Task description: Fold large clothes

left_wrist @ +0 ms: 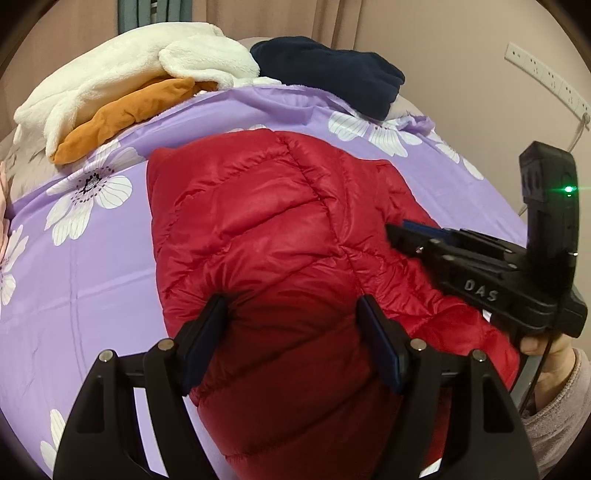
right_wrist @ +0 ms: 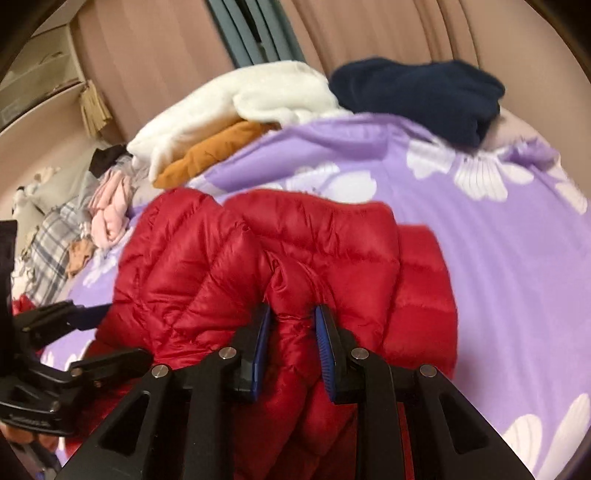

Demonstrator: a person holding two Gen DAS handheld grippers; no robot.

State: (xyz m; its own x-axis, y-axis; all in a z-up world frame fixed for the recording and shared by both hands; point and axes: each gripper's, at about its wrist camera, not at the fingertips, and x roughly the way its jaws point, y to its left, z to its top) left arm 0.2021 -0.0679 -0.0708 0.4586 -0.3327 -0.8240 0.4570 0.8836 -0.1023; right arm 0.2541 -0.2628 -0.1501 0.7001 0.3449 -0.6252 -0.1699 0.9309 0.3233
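Left gripper (left_wrist: 293,325): jaws spread wide, straddling the near end of the red puffer jacket (left_wrist: 280,236); pads sit either side of a fat quilted bulge, not pinching it. Released.

Right gripper (right_wrist: 293,332): blue pads closed in on a bunched ridge of the jacket's shell, fabric pinched up between them. Grasping the jacket. In the left wrist view this gripper (left_wrist: 397,234) comes in from the right, tips against the jacket's right side, held by a hand (left_wrist: 554,350) in a pale sleeve.

Jacket lies on the purple floral bedspread (left_wrist: 92,258), roughly mid-bed, quilted side up, partly folded over itself; a flatter red layer shows under its right edge in the right wrist view.

Far edge of bed: white fleece garment (left_wrist: 140,70) piled over an orange garment (left_wrist: 122,114), touching. Navy garment (left_wrist: 332,70) just beside them, to the right.

Right wrist view, left margin: heap of mixed clothes (right_wrist: 107,210), pink and plaid pieces, off the bedspread's edge. Details blurred there.

Curtains (right_wrist: 369,33) behind the bed. Wall sockets (left_wrist: 546,74) on the right.
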